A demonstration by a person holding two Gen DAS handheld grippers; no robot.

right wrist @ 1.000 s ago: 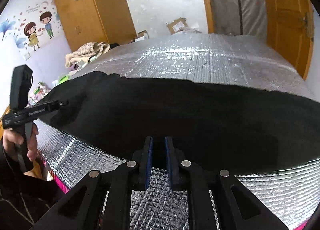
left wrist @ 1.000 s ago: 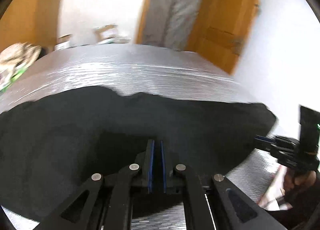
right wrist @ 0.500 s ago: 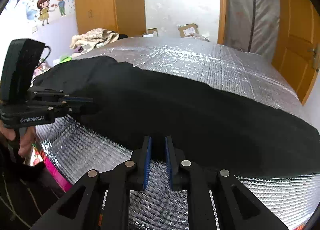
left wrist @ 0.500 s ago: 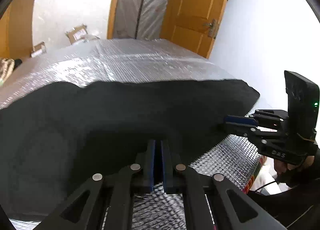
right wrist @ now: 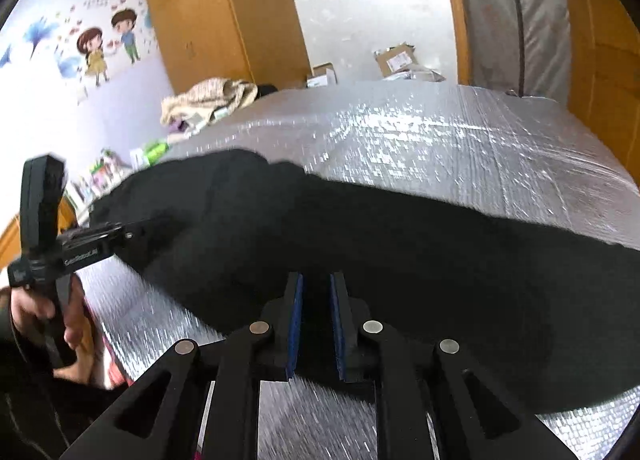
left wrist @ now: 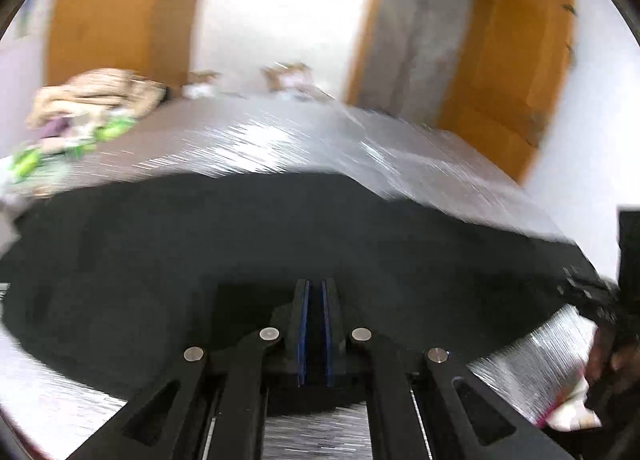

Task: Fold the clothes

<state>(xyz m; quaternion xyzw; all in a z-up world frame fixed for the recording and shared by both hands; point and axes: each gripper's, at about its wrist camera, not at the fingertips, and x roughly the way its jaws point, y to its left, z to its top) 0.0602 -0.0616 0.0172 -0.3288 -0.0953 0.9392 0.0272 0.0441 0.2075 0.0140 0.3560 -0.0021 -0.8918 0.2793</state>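
A black garment (left wrist: 280, 240) lies spread across the silver foil-covered bed (left wrist: 280, 140). My left gripper (left wrist: 314, 288) is shut on its near edge, with dark cloth pinched between the blue pads. The right wrist view shows the same garment (right wrist: 400, 252) bunched up at its left end, where the left gripper (right wrist: 128, 234) grips it. My right gripper (right wrist: 316, 280) is shut on a thicker fold of the near edge, so its pads stand a little apart. The left wrist view is blurred, and the right gripper (left wrist: 572, 288) shows in it at the far right, at the garment's other end.
A beige heap of clothes (right wrist: 212, 96) lies at the bed's far left corner, with a wooden wardrobe (right wrist: 208, 28) behind it. Cardboard boxes (right wrist: 396, 58) stand beyond the far edge and a wooden door (left wrist: 512, 80) stands at the right. A hand (right wrist: 40, 308) holds the left gripper.
The left gripper swung in toward the right one, then back out to the left, dragging the garment's end and bunching it. The right gripper shifted a little. Both grips hold.
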